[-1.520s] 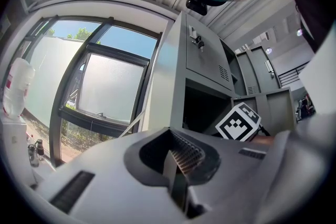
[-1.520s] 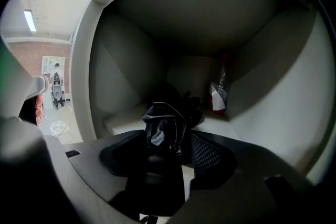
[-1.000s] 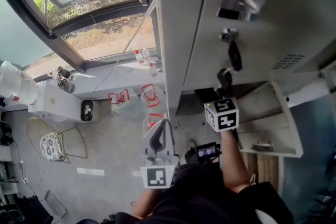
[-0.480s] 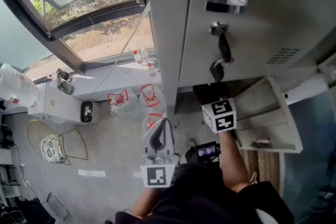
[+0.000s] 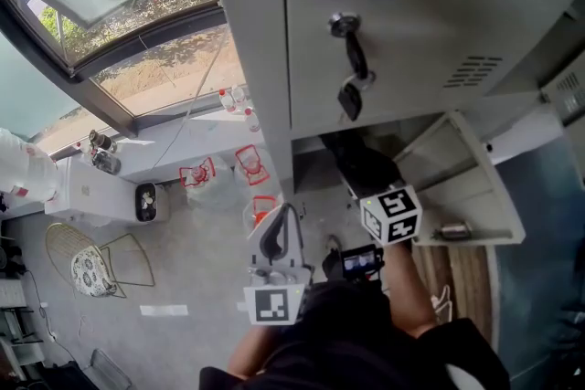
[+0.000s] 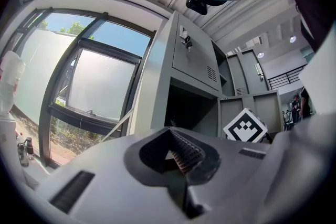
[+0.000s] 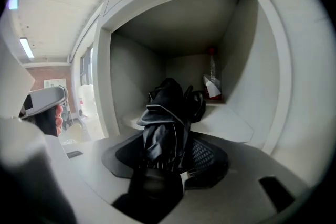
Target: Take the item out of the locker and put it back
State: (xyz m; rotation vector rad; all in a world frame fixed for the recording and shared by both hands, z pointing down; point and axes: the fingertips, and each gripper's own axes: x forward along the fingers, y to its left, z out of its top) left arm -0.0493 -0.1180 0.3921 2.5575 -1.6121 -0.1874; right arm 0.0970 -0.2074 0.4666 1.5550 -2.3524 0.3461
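Black crumpled fabric bag (image 7: 168, 107) is sitting at the front of the open grey metal locker compartment (image 7: 128, 76). Right gripper (image 7: 167, 160) fingers are closing on its near fold and pressing the fabric between them. Clear red-capped plastic bottle (image 7: 212, 78) is standing at the bag's 1 o'clock. Left gripper (image 6: 176, 152) fingers are resting closed, empty. Risk: the thin pinch slipping, or trailing straps toppling the bottle.
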